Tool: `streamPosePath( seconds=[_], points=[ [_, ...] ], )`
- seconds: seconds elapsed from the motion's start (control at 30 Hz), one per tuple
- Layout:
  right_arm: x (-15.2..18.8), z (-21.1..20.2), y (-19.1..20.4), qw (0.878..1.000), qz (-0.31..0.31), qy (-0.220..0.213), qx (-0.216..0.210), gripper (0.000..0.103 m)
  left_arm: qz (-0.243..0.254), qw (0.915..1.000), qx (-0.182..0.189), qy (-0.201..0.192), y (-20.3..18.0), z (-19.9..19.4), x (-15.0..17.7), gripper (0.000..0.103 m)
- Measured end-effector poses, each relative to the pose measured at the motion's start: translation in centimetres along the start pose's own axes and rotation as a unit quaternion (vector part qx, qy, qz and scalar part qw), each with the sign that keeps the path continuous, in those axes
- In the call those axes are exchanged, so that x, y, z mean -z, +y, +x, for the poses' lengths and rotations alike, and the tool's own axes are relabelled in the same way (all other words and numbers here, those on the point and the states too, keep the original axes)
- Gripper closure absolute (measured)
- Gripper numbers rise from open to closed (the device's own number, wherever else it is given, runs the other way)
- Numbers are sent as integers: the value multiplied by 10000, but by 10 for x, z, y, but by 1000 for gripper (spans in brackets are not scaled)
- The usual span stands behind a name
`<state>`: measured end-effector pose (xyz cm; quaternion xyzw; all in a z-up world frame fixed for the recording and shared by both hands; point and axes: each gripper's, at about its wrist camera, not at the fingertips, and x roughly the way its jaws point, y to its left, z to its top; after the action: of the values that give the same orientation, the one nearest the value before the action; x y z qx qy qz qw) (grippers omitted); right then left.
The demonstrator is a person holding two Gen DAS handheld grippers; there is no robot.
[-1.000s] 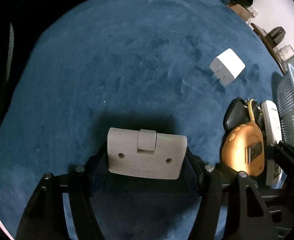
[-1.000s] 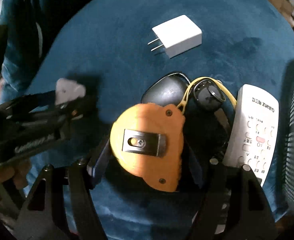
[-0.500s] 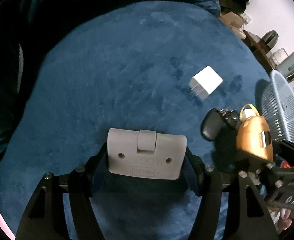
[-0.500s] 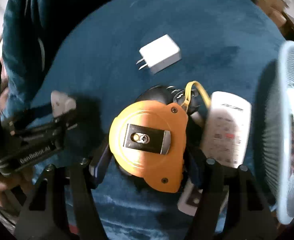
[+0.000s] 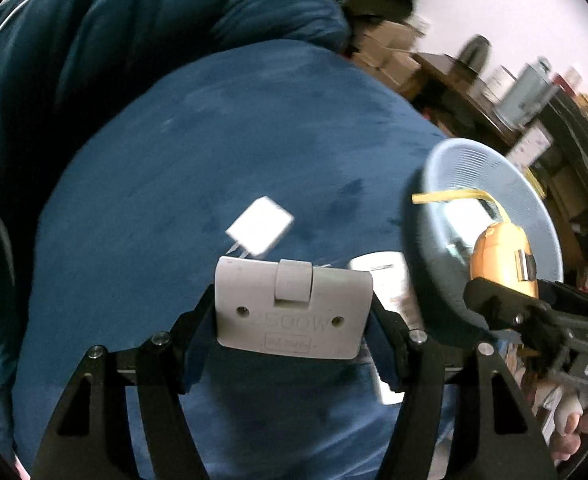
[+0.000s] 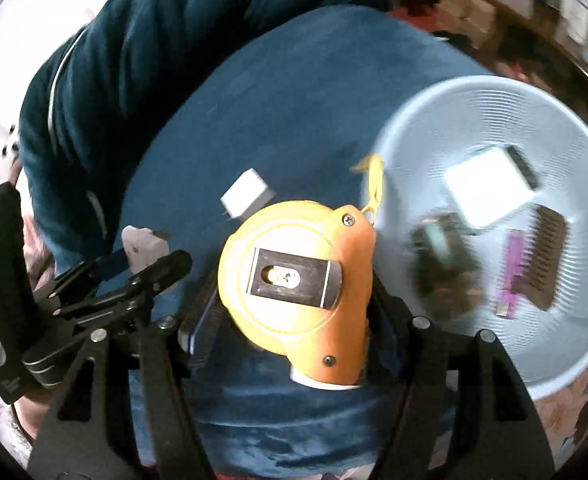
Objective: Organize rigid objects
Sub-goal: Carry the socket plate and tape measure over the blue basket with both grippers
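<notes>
gripping: left gripper (image 5: 294,312) clenched on grey plug (image 5: 294,308), flat, crosswise | right gripper (image 6: 294,292) grasping orange tape measure (image 6: 297,284), strap far

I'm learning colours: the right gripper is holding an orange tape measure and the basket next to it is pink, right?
Not quite. The right gripper does hold the orange tape measure, but the basket beside it is light blue, not pink. The right wrist view shows it.

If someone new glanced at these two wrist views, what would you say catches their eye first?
Probably the bright orange tape measure clamped in the right gripper, raised beside the pale blue basket that already holds several items. Next, the grey plug adapter gripped by the left gripper, above the blue cloth where a white charger lies.
</notes>
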<state>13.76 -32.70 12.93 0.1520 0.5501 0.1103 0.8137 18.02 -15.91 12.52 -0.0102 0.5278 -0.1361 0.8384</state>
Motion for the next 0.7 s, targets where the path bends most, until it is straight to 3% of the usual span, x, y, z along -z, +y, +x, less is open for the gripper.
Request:
streamPosePath(
  seconds=[0.23,0.43,0.7],
  points=[
    [-8,-22,-68,9939,993,-353,334,36,599,9978,282,-72,-77,-1,-30,35],
    [-9,-27,-106,9852,1570,-516,456,36,997,9934,562,87,-139,23,-43,35],
    [-15,-26,-138,9794,1861,-513,588,36,1335,9881,697,310,-173,58,-45,35]
  ],
)
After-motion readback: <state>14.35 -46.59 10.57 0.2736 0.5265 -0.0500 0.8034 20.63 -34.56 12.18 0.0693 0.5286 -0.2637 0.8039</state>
